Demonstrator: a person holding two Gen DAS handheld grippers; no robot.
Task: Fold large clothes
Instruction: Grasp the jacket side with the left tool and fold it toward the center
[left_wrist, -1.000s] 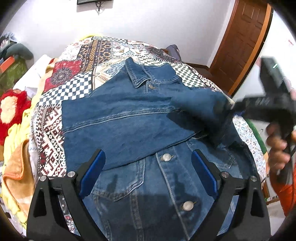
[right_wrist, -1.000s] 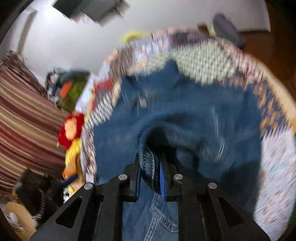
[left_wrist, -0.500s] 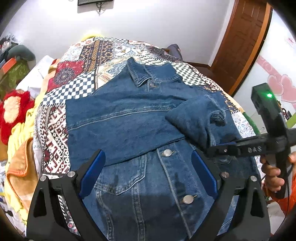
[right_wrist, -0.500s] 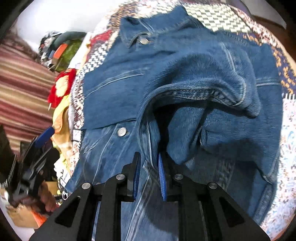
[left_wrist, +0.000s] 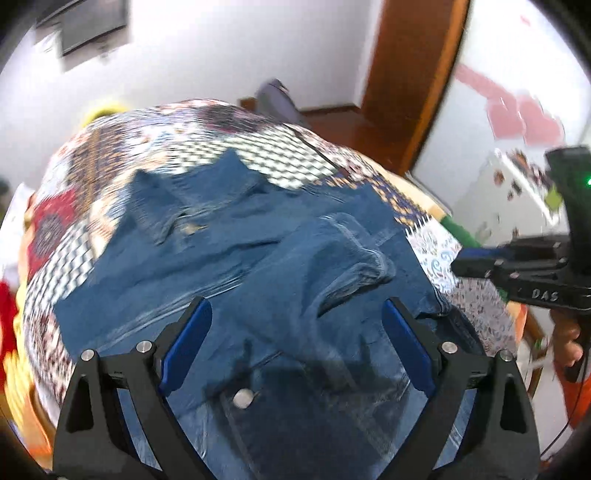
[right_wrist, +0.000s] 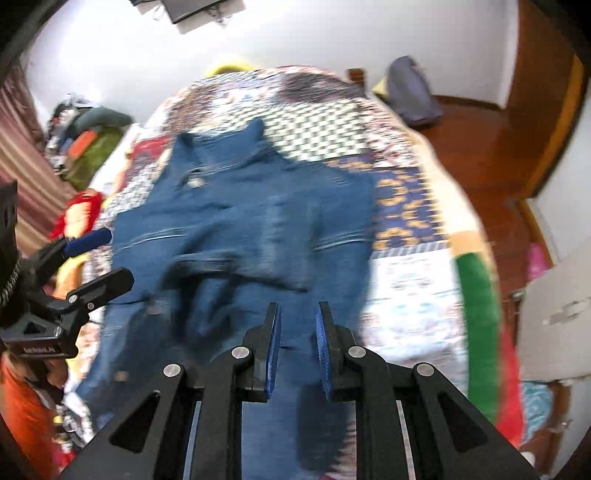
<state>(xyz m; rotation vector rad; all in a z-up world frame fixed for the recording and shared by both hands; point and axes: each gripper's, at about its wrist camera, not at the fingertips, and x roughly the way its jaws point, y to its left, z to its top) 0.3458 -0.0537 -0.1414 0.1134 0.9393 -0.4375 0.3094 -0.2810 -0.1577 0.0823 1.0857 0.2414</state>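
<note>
The jacket (left_wrist: 229, 266) lies spread on the bed (left_wrist: 280, 147), straight ahead of both grippers and partly under them. Its long axis runs away from the grippers: the collar (right_wrist: 221, 147) is at the far end, the hem nearest, passing below the fingers. It is blue denim, thick and stiff, with pale stitched seams and round metal buttons; one button (left_wrist: 242, 399) sits just ahead of the left gripper, between its fingers. One sleeve (left_wrist: 332, 266) is folded across the chest, bunched into a rumpled ridge ahead and slightly right of the left gripper. Both views are motion-blurred, so finer creases cannot be made out.

The left gripper (left_wrist: 295, 339) hangs over the near half of the jacket with its blue-padded fingers spread wide, nothing between them. The right gripper (right_wrist: 298, 347) is over the near right part of the denim; its pads stand a narrow gap apart and hold no cloth. In the left view the right gripper (left_wrist: 517, 266) appears off to the right, beyond the jacket's edge, over the quilt (left_wrist: 439, 251).

The quilt is a patchwork of checks, florals and red panels, lying flat under the jacket. A pile of clothes (right_wrist: 88, 136) sits far left of the right gripper, beside the bed. A wooden door (left_wrist: 410, 85) stands beyond, to the right.
</note>
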